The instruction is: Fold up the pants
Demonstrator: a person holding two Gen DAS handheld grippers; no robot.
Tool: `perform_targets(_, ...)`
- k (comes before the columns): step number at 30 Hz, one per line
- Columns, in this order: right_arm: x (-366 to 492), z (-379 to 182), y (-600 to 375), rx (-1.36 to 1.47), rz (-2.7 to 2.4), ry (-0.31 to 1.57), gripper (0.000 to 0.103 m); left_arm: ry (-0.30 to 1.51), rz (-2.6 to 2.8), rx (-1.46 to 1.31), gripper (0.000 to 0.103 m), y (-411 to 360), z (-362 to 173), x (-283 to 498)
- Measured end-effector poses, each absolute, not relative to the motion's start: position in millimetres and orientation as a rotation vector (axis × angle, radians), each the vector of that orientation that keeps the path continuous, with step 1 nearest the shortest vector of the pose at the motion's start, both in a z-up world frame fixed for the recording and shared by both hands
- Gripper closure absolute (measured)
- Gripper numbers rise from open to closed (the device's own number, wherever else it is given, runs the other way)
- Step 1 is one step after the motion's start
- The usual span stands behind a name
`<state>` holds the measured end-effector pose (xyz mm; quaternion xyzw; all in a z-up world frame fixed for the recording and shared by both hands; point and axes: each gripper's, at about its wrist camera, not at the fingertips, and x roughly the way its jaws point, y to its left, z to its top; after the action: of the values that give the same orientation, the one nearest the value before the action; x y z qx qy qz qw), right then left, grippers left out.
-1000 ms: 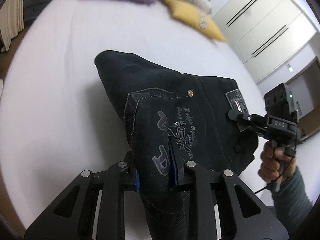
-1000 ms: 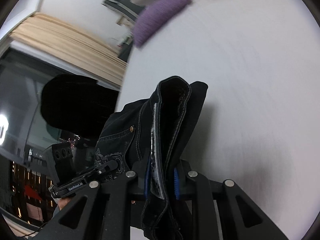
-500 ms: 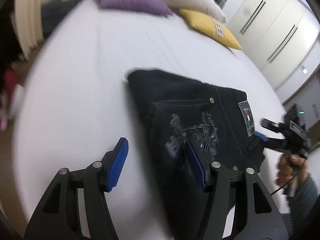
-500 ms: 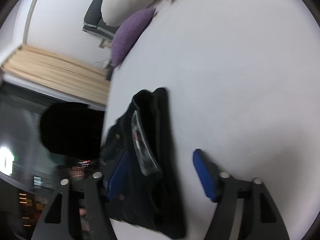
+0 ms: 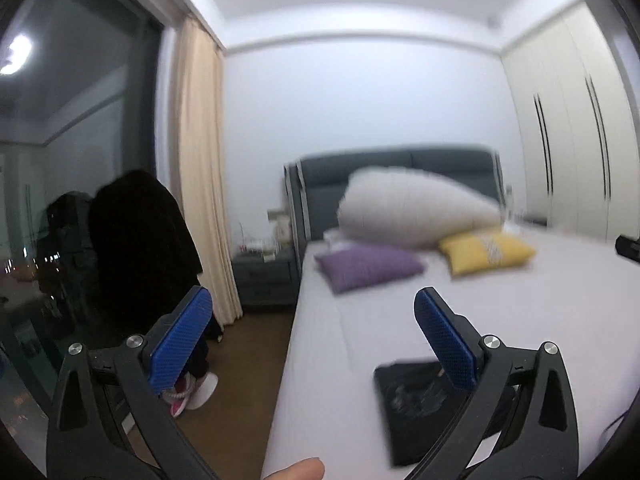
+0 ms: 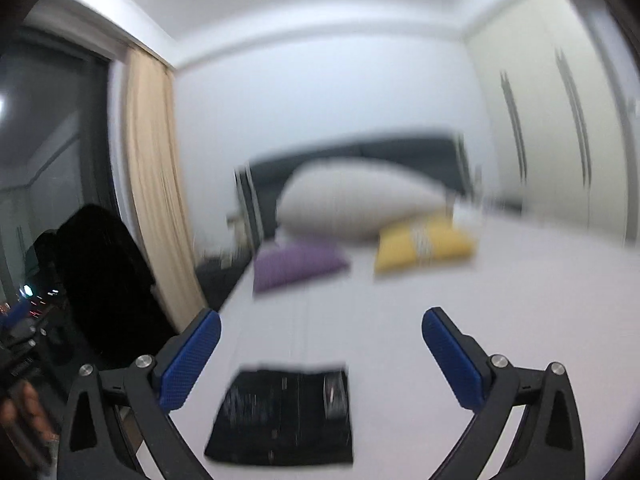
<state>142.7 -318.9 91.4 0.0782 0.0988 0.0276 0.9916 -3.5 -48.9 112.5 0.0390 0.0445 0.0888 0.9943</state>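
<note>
Bed (image 5: 520, 304): white sheet, a wide bare stretch between the pillows at the head end and the pants near the foot end; its left edge runs down to a brown floor (image 5: 256, 344).
Wardrobe (image 5: 568, 128): cream doors with dark vertical handles along the right wall, beyond the bed's right edge.
Window (image 5: 60, 120): dark glass on the left, with a beige curtain (image 5: 200, 184) beside it and a dark shape in front that is too unclear to name.
Headboard (image 5: 400, 164): grey, partly hidden by a large white pillow (image 5: 412, 212).
Cushions: a purple cushion (image 5: 368, 266) toward the bed's left edge and a yellow cushion (image 5: 486, 250) to its right, both in front of the white pillow.
Pants (image 6: 280, 416): black, folded into a flat rectangle, lying on the bed close to its left edge and foot end; in the left wrist view the right part is hidden behind a finger, and blur hides the detail in both views.
Left gripper (image 5: 316, 340): fingers (image 5: 180, 340) spread wide, released, holding nothing; raised above the bed's left edge, clear of the pants.
Right gripper (image 6: 320, 360): fingers (image 6: 452, 360) spread wide, released; the pants lie below the gap, not touched.
Cut off: a fingertip at the bottom edge of the left wrist view; a blurred hand at the lower left edge of the right wrist view.
</note>
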Motion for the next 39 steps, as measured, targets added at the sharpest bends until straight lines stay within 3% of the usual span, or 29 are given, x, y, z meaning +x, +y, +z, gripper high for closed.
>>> perform_targets(6, 70, 162, -285, 0.038, -0.003, -0.051, 0.0, 0.017, 0.103, 0.007, 0.0, -38, 168, -77)
perform_targets(11, 33, 185, -280, 0.095, -0.006, -0.07, 0.0, 0.145, 0.124, -0.003, 0.0, -33, 170, -91)
perform_targets(16, 28, 175, -262, 0.073, -0.069, 0.07, 0.0, 0.338, 0.149, 0.012, 0.0, -43, 136, -80)
perform_targets(24, 57, 97, -265, 0.095, -0.096, 0.424, 0.0, 0.65, 0.067, 0.027, 0.0, -83, 44, -46)
perform_targets(28, 75, 65, -267, 0.123, -0.092, 0.565, 0.0, 0.716, 0.049, 0.015, 0.0, -92, 17, -35)
perform_targets(39, 76, 21, -245, 0.077, -0.071, 0.673, 0.0, 0.781, 0.065, -0.011, 0.0, -88, -15, -5)
